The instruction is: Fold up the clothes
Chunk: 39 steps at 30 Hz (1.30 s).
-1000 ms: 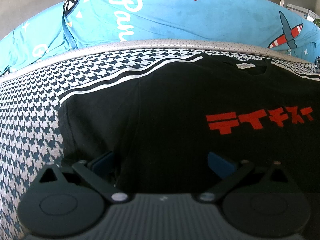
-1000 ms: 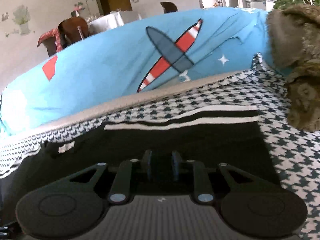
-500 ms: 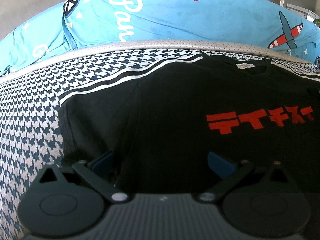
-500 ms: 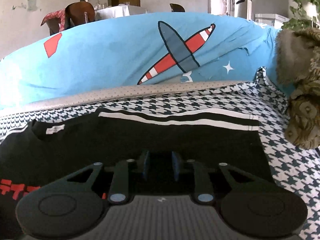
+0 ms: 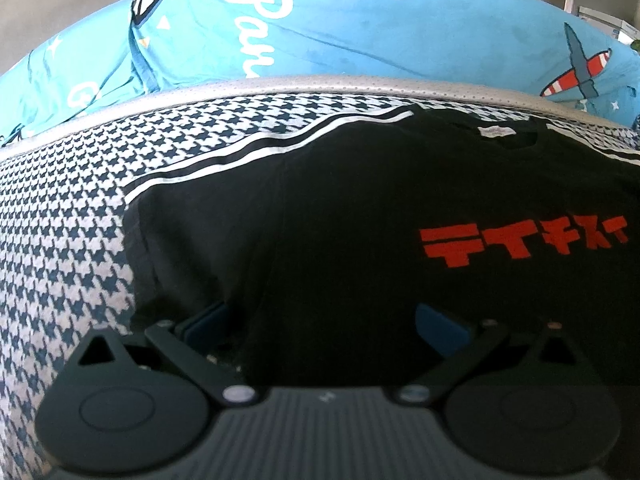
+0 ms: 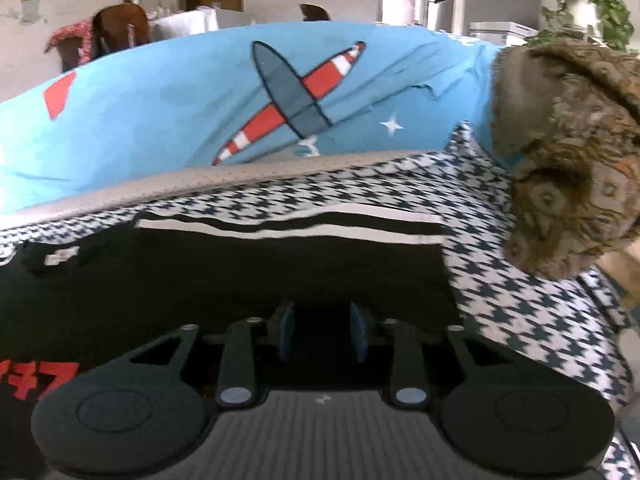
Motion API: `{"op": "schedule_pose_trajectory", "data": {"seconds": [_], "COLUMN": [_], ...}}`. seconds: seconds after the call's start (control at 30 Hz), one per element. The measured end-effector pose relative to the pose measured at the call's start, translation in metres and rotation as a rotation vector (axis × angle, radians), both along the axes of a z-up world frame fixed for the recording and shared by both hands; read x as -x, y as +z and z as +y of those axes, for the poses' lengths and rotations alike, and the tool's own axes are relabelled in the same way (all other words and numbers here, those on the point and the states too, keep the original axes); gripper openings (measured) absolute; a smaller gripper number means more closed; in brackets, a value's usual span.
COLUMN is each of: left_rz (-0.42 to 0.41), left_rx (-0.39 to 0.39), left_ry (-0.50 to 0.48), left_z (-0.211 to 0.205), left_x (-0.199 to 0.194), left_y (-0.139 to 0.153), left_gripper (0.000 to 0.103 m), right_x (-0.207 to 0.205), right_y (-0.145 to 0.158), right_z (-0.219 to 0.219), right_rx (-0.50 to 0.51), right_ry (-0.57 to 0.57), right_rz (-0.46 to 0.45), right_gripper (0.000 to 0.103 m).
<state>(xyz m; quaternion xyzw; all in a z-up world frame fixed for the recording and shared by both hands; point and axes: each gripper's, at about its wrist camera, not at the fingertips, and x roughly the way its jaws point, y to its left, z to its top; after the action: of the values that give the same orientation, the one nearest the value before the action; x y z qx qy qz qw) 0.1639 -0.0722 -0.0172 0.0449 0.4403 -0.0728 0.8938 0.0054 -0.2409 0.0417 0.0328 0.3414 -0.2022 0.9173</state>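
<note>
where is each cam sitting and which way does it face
Left wrist: on the left gripper, facing forward over the black t-shirt toward the blue bedding; its own fingers show, spread wide.
Right wrist: on the right gripper, over the shirt's striped sleeve, a brown cushion at right; fingers close together.
Shared: shirt, houndstooth cover, bedding.

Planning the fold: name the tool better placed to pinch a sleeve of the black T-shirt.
Probably the left tool: its jaws stand wide open over the black T-shirt by its sleeve. The right tool has jaws nearly together.
</note>
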Motion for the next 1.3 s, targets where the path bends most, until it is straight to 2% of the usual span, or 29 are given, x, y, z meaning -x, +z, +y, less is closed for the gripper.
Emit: {"op": "schedule_pose_trajectory", "data": {"seconds": [0.07,0.1,0.23,0.3,0.4,0.57,0.7,0.83,0.93,1.03,1.13,1.3], "left_rz": [0.009,0.013,0.036,0.03,0.01,0.003,0.033,0.051,0.068,0.042,0.035,-0.025], "left_rx": [0.001,0.005,0.031,0.041,0.057,0.081,0.122,0.102,0.104,0.074,0.013,-0.106], "left_ry": [0.041,0.065,0.182,0.248,0.341,0.418,0.453,0.468,0.447,0.409,0.414,0.429], "left_z": [0.008,0.013,0.042,0.058,0.083,0.109,0.119,0.115,0.108,0.098,0.091,0.085], "left_x": [-0.003,-0.004,-0.013,-0.017,-0.022,-0.032,-0.039,-0.041,-0.043,-0.044,-0.046,-0.045], "left_y": [0.003,0.005,0.011,0.016,0.025,0.03,0.025,0.015,0.008,0.006,0.002,-0.001], "left_gripper": [0.103,0.103,0.103,0.103,0.103,0.103,0.103,0.103,0.103,0.103,0.103,0.103], "right_x": [0.003,0.004,0.009,0.012,0.02,0.039,0.048,0.049,0.049,0.044,0.041,0.039], "right_y": [0.002,0.003,0.008,0.011,0.021,0.04,0.047,0.046,0.038,0.026,0.018,0.01], "right_z": [-0.004,-0.005,-0.007,-0.004,-0.005,0.004,0.03,0.059,0.072,0.077,0.083,0.085], "right_rx": [-0.002,-0.006,0.016,0.068,0.05,-0.143,-0.235,-0.221,-0.231,-0.294,-0.289,-0.286], "right_ry": [-0.045,-0.064,-0.134,-0.194,-0.24,-0.212,-0.119,-0.019,-0.004,0.027,0.05,0.061], "right_rz": [0.019,0.026,0.059,0.082,0.065,-0.023,-0.062,-0.055,-0.019,0.021,0.058,0.094], "right_gripper": [0.045,0.047,0.049,0.049,0.049,0.049,0.051,0.052,0.052,0.053,0.053,0.053]}}
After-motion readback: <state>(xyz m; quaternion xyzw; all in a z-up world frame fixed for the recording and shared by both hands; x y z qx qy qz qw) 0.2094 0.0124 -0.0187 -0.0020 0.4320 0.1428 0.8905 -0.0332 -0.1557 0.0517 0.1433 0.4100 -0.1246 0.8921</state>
